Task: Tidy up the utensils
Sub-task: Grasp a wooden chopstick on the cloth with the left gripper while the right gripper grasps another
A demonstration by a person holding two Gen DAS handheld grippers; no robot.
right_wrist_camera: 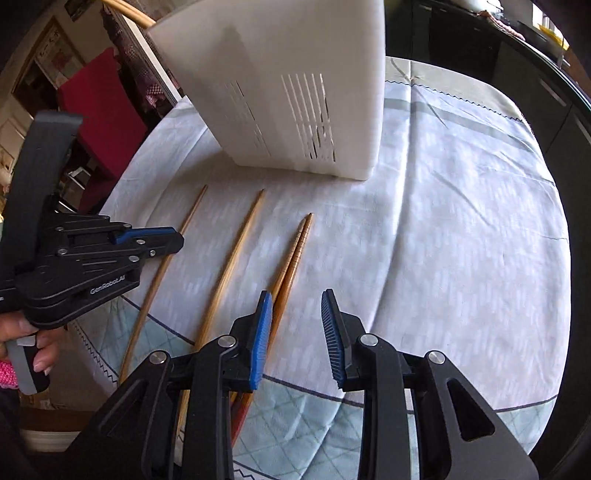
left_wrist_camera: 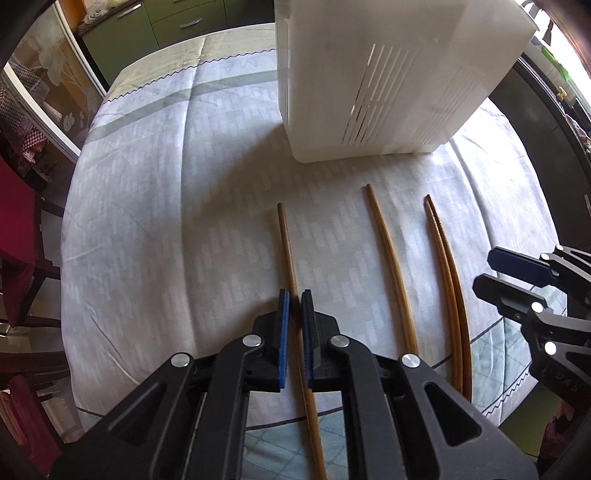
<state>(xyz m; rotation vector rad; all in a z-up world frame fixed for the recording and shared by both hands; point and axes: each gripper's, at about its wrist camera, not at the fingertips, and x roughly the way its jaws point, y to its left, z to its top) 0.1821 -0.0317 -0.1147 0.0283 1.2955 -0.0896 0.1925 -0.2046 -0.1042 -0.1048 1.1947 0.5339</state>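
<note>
- Pale patterned cloth [left_wrist_camera: 155,229] covers the table, with green cabinets [left_wrist_camera: 147,26] beyond its far edge and a red chair [right_wrist_camera: 99,110] off to the side of the left gripper.
- Ahead of both grippers a white slotted container [left_wrist_camera: 388,77] stands upright on the cloth.
- Four wooden chopsticks lie on the cloth between the grippers and the container, tips pointing toward it.
- The left gripper [left_wrist_camera: 294,314] has its blue pads nearly together around the leftmost chopstick [left_wrist_camera: 286,243]; the stick runs between the fingers, but whether the pads actually press it cannot be told.
- Just to the right of the left gripper lies a single chopstick [left_wrist_camera: 391,254], apart from the others.
- Further right, a pair of chopsticks [left_wrist_camera: 443,251] lies touching side by side, near the right gripper.
- The right gripper [right_wrist_camera: 295,314] has its fingers spread apart and holds nothing; its left pad [right_wrist_camera: 260,339] sits just beside the pair, seen here at [right_wrist_camera: 295,251].
- In the right wrist view the left gripper [right_wrist_camera: 162,240] appears from the side, held by a hand [right_wrist_camera: 33,354] low at the left edge.
</note>
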